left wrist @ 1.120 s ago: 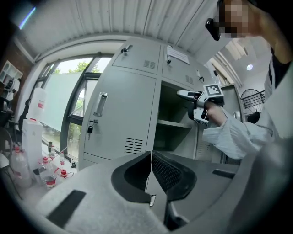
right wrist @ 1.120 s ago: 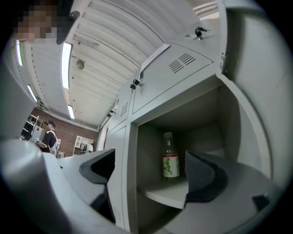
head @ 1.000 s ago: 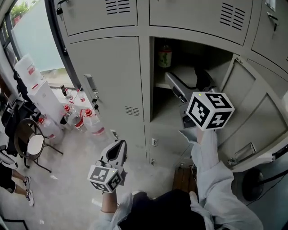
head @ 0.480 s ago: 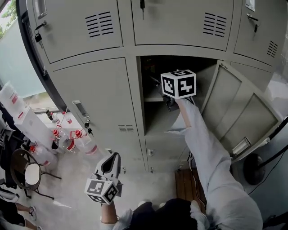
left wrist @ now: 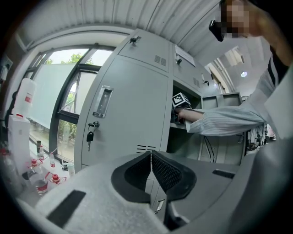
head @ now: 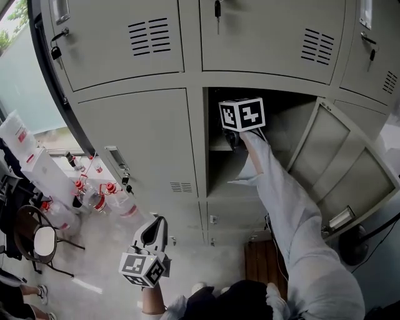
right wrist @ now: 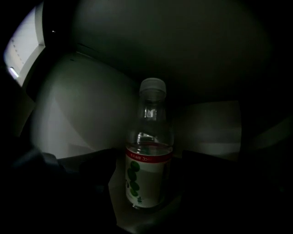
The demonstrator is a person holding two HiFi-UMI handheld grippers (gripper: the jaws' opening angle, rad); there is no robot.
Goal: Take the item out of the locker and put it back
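Right tool (right wrist: 147, 162): inside the open locker (head: 265, 103), upper compartment, sleeve (head: 281, 200) stretched in after it. Jaws released, spread wide. The bottle (right wrist: 147, 146) stands between them with a dim gap on each side; contact doesn't show, though the light in there is poor.

Bottle: upright on the locker shelf (right wrist: 137, 219), clear plastic, white screw cap, liquid up to about the shoulder. Label: white with green leaf-like blobs and a red band along its top edge. The band carries small pale characters, too dark and small to read. No brand legible.

Left tool (left wrist: 151, 157): low and outside the lockers, above the floor (head: 94, 250), pointing up at the closed door (head: 144, 137) left of the open compartment. Jaws clenched pad to pad, nothing between them.

Open compartment's door (head: 331, 162) is swung out to the right. The closed door has a recessed handle with a key (left wrist: 90, 135) hanging in the lock below it. Another key (head: 217, 9) sits in the upper-row door above the open compartment.

On the floor by the window: a cluster of clear red-capped bottles (head: 106, 194), and tall white containers (head: 19, 134) with red labels, print unreadable. A round stool (head: 37, 240) stands near them.
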